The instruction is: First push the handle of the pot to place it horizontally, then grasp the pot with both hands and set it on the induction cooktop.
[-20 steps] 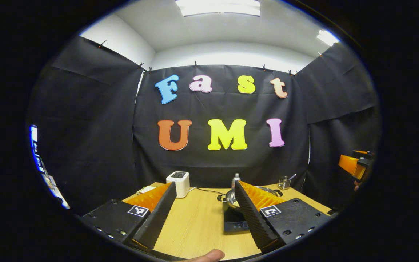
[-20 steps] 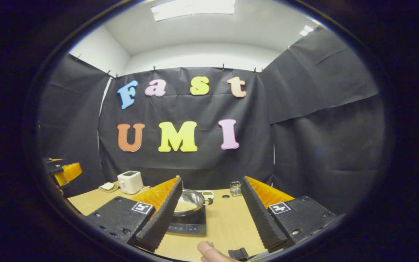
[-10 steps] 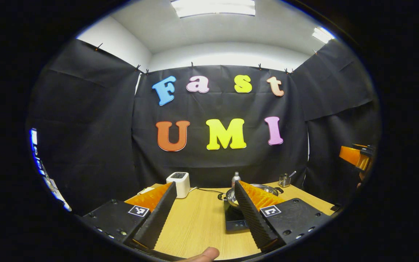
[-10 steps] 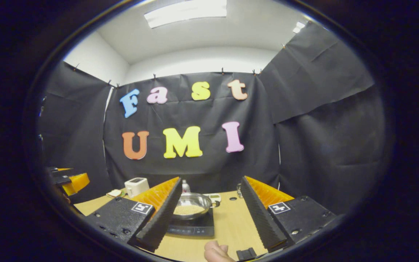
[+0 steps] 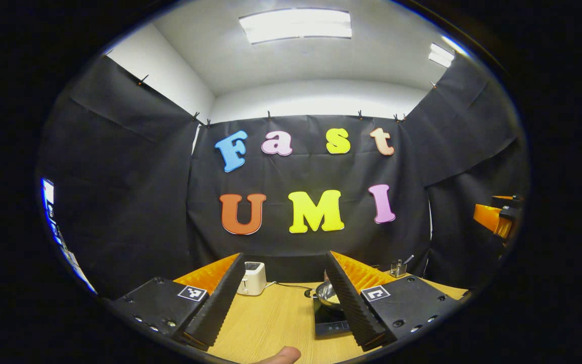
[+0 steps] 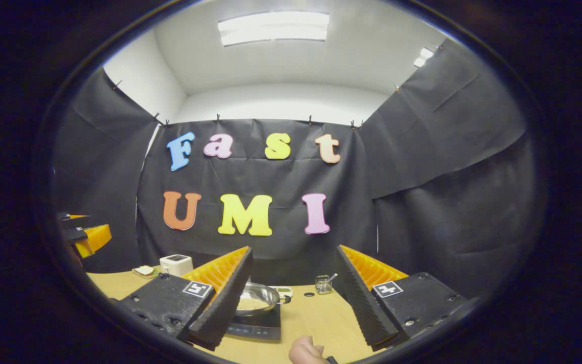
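1. Both pairs of fingers stand spread wide with nothing between them: the left gripper (image 5: 283, 303) and the right gripper (image 6: 288, 298) each hold only air above the near edge of the surface (image 5: 271, 323).
2. Compared with a second ago, both views have tipped upward and pulled back; more ceiling shows, and the surface has sunk low in each view (the hands seem to be retreating, not reaching).
3. In the right gripper view the pot (image 6: 255, 299) sits on the induction cooktop (image 6: 255, 328), toward the middle of the surface, with a pale filling inside; its small side handle (image 6: 285, 299) points right. It looks unmoved over the last second.
4. My reading: the placing is done and the task is at or near its end.
5. Pose: both grippers are held level, side by side and well apart, facing the back wall. A fingertip (image 6: 305, 350) of the holding hand shows beneath the right gripper.
6. Farther out, a toaster (image 6: 177, 264) stands toward the far left corner and a small glass jar (image 6: 323, 284) near the far edge.
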The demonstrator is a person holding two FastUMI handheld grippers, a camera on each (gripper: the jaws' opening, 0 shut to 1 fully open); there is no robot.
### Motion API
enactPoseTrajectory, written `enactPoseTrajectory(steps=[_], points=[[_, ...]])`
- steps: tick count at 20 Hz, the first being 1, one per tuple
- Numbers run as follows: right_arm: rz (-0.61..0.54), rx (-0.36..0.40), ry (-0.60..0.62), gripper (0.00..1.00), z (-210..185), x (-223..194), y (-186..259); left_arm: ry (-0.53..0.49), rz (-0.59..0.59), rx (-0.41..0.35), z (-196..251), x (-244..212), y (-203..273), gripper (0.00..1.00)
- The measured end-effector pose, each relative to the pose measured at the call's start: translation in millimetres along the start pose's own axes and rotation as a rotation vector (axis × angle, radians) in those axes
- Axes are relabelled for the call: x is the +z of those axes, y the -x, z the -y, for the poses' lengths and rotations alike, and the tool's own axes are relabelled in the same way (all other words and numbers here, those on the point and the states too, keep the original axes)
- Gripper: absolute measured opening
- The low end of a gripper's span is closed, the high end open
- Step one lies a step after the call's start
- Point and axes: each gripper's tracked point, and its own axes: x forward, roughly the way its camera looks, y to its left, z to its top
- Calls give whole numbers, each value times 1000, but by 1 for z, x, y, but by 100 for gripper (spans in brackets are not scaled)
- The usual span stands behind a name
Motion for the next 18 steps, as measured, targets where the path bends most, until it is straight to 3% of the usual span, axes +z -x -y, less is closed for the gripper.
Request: enactPoseTrajectory(steps=[9,10,11,12,16,17,18], points=[[-57,7,7,100,-2,-10,-3,19,-93,-47,10,-19,-1,94],[-60,8,7,99,-2,-11,-4,19,-95,-43,9,-19,-2,84],[-64,8,8,99,-1,-11,-5,19,-97,-41,8,-19,-1,84],[-64,8,8,99,-1,-11,-4,19,-101,-41,7,-21,-1,94],[-60,18,5,99,-4,-8,-1,18,-111,-45,5,-21,-3,94],[-60,22,6,99,-5,-8,-1,16,-114,-45,5,-21,-4,84],[-60,23,7,99,-5,-8,-2,17,-115,-47,5,-19,-5,94]])
